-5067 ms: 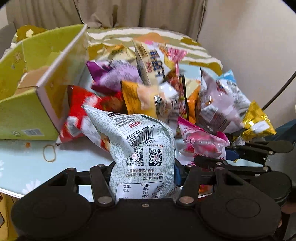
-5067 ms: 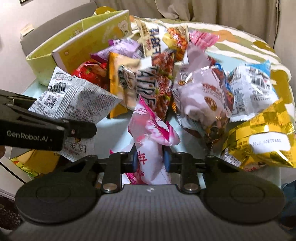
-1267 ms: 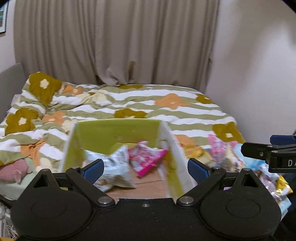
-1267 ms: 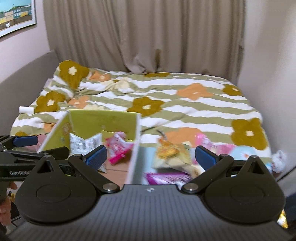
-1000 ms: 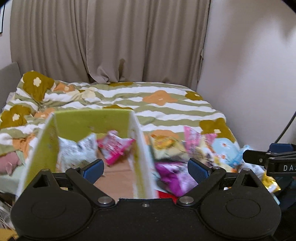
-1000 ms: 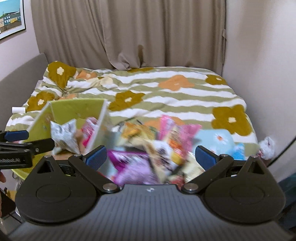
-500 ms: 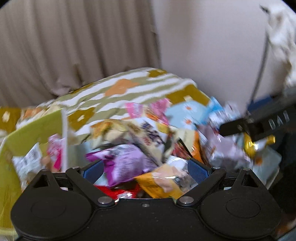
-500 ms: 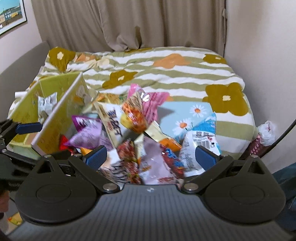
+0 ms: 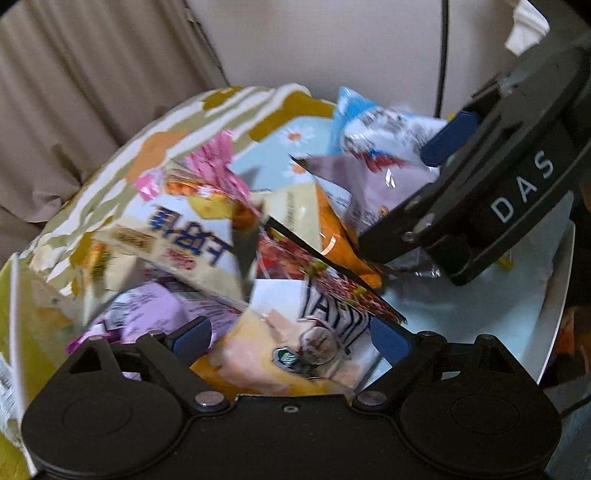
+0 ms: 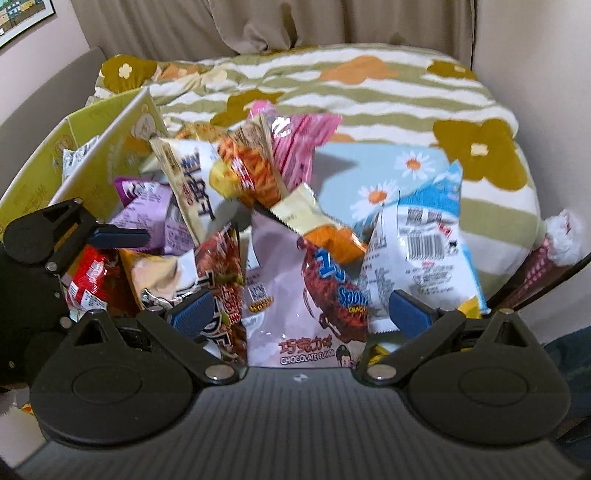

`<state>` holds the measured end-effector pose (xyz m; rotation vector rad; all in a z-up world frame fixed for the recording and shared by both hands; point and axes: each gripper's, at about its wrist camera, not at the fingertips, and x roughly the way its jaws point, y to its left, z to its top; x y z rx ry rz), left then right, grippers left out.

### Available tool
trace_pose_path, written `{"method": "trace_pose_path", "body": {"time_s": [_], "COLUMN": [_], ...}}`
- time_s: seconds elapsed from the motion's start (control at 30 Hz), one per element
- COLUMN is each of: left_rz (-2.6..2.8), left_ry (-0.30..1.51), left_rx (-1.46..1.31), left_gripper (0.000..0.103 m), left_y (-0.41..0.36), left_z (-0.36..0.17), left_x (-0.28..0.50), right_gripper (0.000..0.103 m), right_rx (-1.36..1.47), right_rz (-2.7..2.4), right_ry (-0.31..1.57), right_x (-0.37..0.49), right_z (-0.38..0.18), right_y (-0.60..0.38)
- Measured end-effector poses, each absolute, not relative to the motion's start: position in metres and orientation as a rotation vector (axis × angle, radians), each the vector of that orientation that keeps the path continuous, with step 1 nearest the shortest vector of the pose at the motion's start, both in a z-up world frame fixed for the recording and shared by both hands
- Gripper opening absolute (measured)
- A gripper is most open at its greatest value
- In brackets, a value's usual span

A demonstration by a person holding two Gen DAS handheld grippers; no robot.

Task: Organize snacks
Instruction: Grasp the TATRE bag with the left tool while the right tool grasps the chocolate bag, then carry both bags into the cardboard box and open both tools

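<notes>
The snack pile [image 10: 280,229] sits mid-table, right of the green box [image 10: 92,162] at the left edge. Its bags are light, crinkly and slippery, so pinch a crimped seam. Your left gripper [image 9: 291,338], jaws just narrowing, straddles the yellow bag [image 9: 266,358] ungripped; your right gripper [image 10: 301,314] gapes over the chocolate bag [image 10: 291,291]

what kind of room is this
Most likely a bedroom at home: a bed with a striped flower duvet fills the background, beige curtains hang behind it, and a small table with a daisy-print cover holds the snack pile.
</notes>
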<state>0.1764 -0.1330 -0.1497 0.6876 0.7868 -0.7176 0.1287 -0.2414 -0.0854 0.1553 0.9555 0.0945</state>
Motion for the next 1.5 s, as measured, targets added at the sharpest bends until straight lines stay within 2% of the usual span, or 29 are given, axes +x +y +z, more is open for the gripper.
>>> {"method": "trace_pose_path", "body": {"time_s": [0.3, 0.43, 0.63, 0.97, 1.07, 1.2, 1.3, 1.5], "left_rz": [-0.727, -0.735, -0.696, -0.601, -0.582, -0.567, -0.558, -0.529], "left_ry": [0.848, 0.877, 0.891, 0.887, 0.886, 0.876, 0.859, 0.82], "left_rx": [0.739, 0.709, 0.666, 0.593, 0.574, 0.559, 0.545, 0.504], "left_gripper": [0.095, 0.08, 0.07, 0.061, 0.06, 0.059, 0.059, 0.058], "left_y": [-0.142, -0.141, -0.138, -0.127, -0.125, -0.122, -0.112, -0.103], "left_z": [-0.171, -0.17, -0.165, -0.151, -0.151, -0.145, -0.135, -0.115], "left_x": [0.184, 0.183, 0.179, 0.164, 0.162, 0.154, 0.144, 0.135], "right_gripper": [0.103, 0.103, 0.103, 0.103, 0.091, 0.082, 0.078, 0.078], "right_rx": [0.212, 0.212, 0.221, 0.245, 0.249, 0.261, 0.272, 0.271], "right_rz": [0.124, 0.134, 0.142, 0.159, 0.182, 0.179, 0.176, 0.184], "right_ry": [1.033, 1.043, 1.054, 1.077, 1.063, 1.053, 1.037, 0.991], "right_x": [0.138, 0.141, 0.143, 0.142, 0.14, 0.137, 0.133, 0.125], "right_z": [-0.108, -0.111, -0.115, -0.124, -0.122, -0.117, -0.11, -0.091], "right_y": [-0.246, -0.246, -0.246, -0.25, -0.249, -0.249, -0.25, -0.245]}}
